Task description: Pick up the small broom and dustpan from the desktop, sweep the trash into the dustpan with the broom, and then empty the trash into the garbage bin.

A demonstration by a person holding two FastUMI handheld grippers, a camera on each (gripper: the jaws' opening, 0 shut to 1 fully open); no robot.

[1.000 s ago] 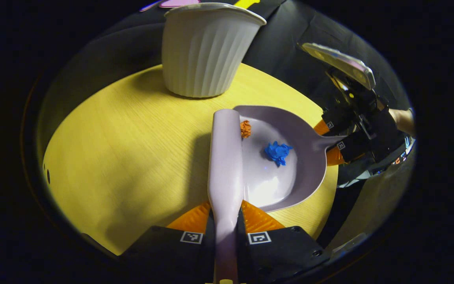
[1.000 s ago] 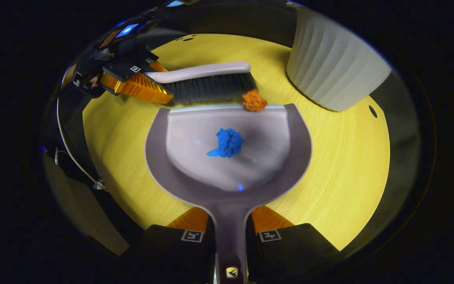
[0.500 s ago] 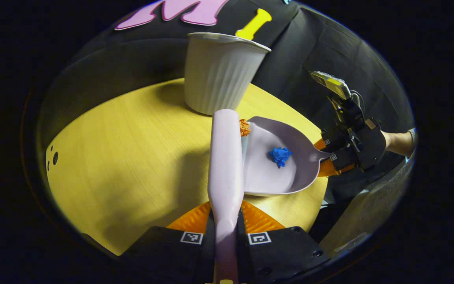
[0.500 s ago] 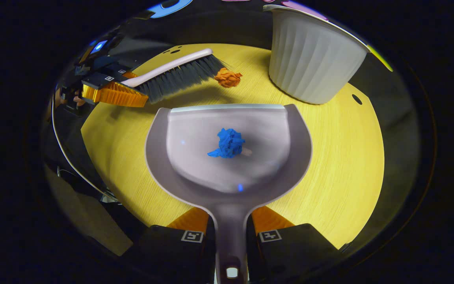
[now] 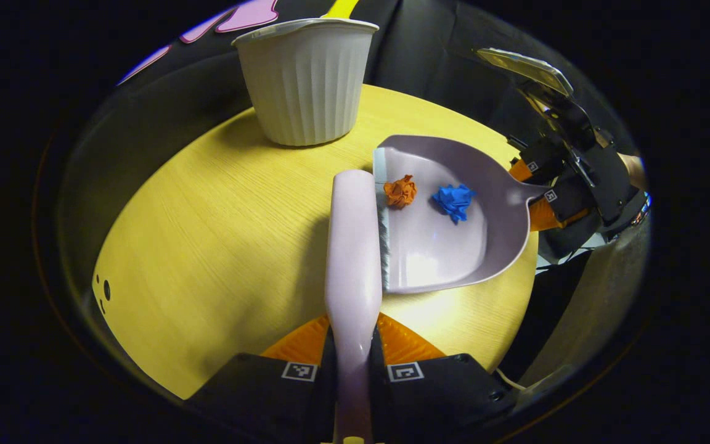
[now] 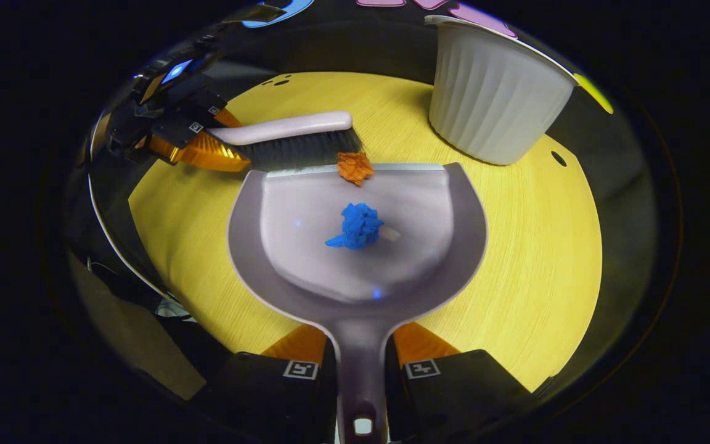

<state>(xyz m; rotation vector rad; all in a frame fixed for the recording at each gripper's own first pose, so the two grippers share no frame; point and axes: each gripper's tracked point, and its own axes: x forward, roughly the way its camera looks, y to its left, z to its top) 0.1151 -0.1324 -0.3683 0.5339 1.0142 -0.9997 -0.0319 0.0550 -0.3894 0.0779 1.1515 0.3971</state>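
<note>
Yellow table [image 6: 534,259] | bin [image 6: 490,98] beyond dustpan [image 6: 361,259] | left fingers [image 5: 352,345] clamp broom [image 5: 352,246] | right fingers [image 6: 358,351] clamp dustpan

both views look down close from facing sides — sharing the dustpan [image 5: 453,246] [image 6: 355,259] and table [image 5: 219,228] [image 6: 534,246].

Left gripper [image 5: 353,364] fingers pinch the broom handle [image 5: 352,345]; right gripper [image 6: 360,370] fingers clamp the dustpan handle [image 6: 360,364].

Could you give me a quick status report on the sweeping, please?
Left gripper shut on broom; right gripper shut on dustpan. Blue scrap inside, orange scrap at the lip. Bin beyond, path clear.
</note>
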